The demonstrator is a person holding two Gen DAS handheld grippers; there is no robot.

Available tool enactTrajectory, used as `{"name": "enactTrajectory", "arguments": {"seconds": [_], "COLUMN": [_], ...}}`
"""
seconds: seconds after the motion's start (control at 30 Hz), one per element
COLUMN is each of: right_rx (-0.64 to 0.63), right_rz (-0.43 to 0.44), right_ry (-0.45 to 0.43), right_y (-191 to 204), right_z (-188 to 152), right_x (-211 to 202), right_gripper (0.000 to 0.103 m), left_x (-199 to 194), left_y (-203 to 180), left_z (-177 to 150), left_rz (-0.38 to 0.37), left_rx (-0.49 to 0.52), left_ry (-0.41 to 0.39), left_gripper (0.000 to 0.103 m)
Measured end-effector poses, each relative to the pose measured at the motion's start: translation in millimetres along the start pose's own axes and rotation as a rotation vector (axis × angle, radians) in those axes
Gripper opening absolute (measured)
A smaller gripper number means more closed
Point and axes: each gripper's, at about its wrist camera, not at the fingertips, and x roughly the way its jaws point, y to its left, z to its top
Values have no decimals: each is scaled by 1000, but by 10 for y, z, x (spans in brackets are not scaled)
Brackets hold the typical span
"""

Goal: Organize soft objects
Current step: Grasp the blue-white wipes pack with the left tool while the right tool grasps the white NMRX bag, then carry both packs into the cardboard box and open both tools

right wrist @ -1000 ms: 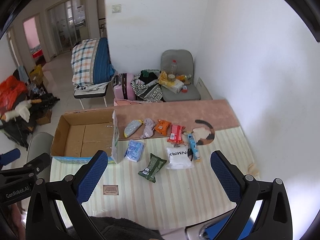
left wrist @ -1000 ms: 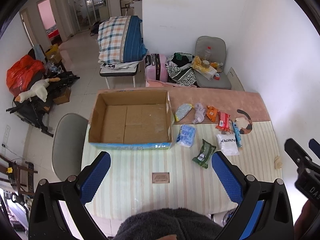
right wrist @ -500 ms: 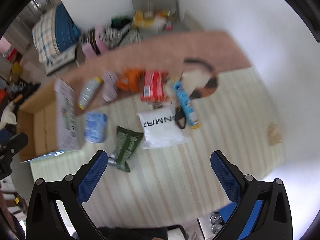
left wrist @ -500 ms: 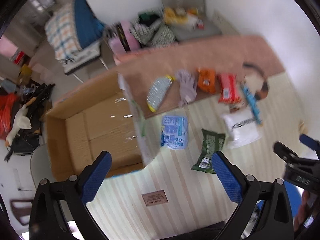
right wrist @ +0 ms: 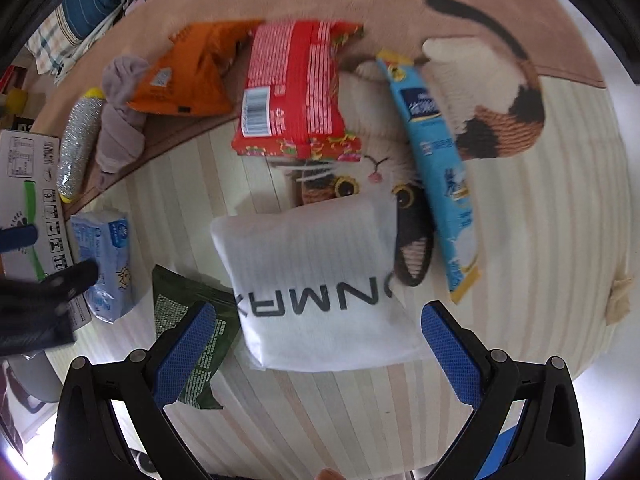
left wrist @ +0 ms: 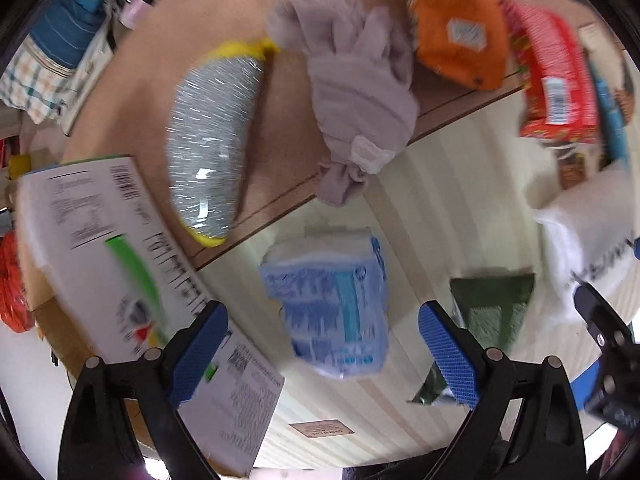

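My left gripper (left wrist: 324, 344) is open and empty, low over the blue tissue pack (left wrist: 332, 300), which lies between its fingers. My right gripper (right wrist: 320, 344) is open and empty, low over the white pouch (right wrist: 320, 280) printed with black letters. Beside the pouch lie a green packet (right wrist: 192, 320), a red packet (right wrist: 296, 88), a light-blue tube (right wrist: 436, 160), an orange pouch (right wrist: 188, 76), a grey cloth (left wrist: 356, 96) and a silver sponge (left wrist: 212, 148). The left gripper also shows at the left edge of the right wrist view (right wrist: 36, 260).
The cardboard box (left wrist: 112, 272) stands at the left, its white printed wall close to my left finger. The objects lie on a striped cat-print mat (right wrist: 540, 240) over the table. The right gripper's tip (left wrist: 600, 320) shows at the right edge of the left wrist view.
Both grippers have dropped sharply toward the table. The left one now hangs over the blue tissue pack, the right one over the white pouch. Both stayed open.
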Motion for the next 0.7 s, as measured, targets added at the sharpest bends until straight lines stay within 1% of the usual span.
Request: {"name": "enactTrajectory", "arguments": {"seconds": [0.13,0.2,0.23,0.27,0.3,0.33,0.37,0.43,0.53,0.6,0.7], "right_rx": [-8,-8,-4,0,8,12,18,28,44,56,82], "right_rz": [11,14,18,22,24,23,27,26,28,27,55], "right_ry": [43,60,71,79,84,83,84,82,100,85,61], "right_y": [3,9,10,13,12,5,7,15,12,14,35], "right_z": [45,65,75,79,80,93,88,67,42,31,-42], "right_x": [214,305,360,402,446,499,530,601,654,639,554], "right_gripper": [103,103,103,103,103,103,102,98,86,75,70], "left_x": [318,429,476,523,569,590,597,594,539,456,217], "left_y": [-27,-8,1,18,32,56,77,127,246,338,485], "left_z": [68,60,42,11,-9,-60,-95,-190,-356,-488,-736], "left_rz": [-7,-19,-30,-47,-46,-61,-77,-86,-111,-131,-175], "left_rx": [27,25,24,15,7,-4,-12,-38,-85,-114,-152], "left_ry": [91,115,126,136,139,137,130,113,78,44,-31], "left_gripper": [98,98,95,80,71,64,55,46,42,41,41]}}
